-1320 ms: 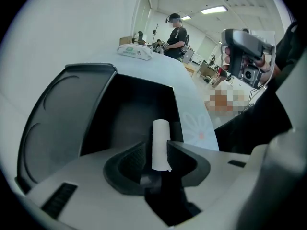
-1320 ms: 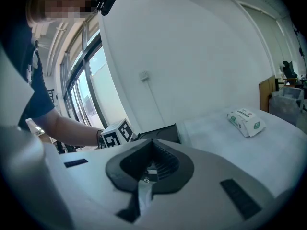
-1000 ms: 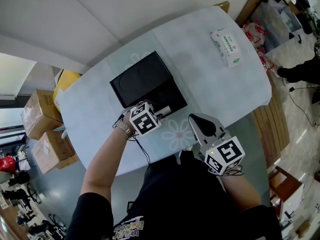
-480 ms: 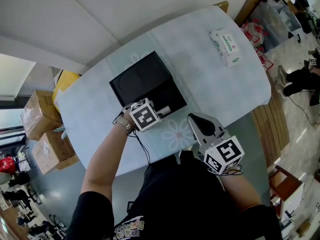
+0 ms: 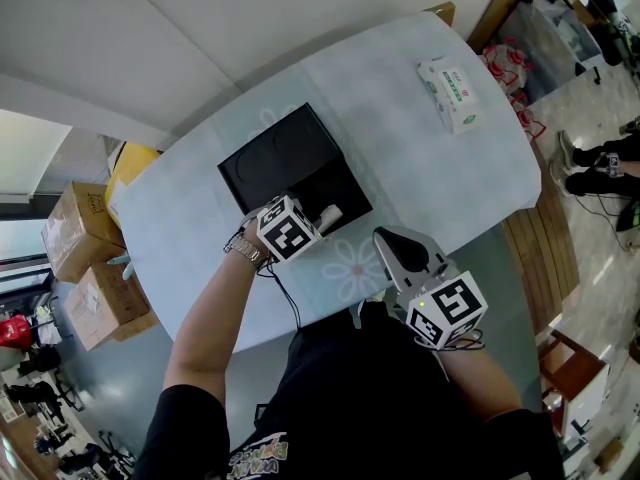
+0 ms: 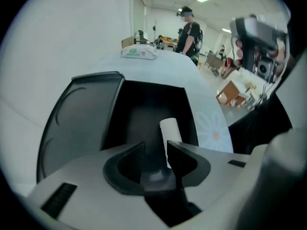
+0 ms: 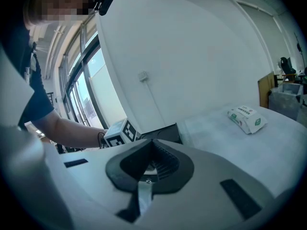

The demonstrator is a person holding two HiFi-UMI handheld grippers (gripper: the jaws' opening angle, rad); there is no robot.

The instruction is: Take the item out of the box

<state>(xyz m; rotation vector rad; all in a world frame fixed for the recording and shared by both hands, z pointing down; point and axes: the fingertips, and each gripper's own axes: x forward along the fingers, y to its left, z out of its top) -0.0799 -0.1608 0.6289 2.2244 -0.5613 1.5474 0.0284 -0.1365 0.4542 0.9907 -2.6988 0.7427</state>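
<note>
The left gripper (image 6: 156,151) — jaws spread, just closing round the tube (image 6: 170,127) in the box (image 6: 139,104) — should centre it before squeezing; right gripper (image 7: 152,145) idles, jaws together.

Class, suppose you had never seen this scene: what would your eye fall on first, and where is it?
The open black box in the middle of the pale table stands out first, with a white roll inside. The left gripper points down into it; its fingers have just been closing around the roll's end, not yet clamping it. A green-and-white tissue pack lies near the table's far right end.
</note>
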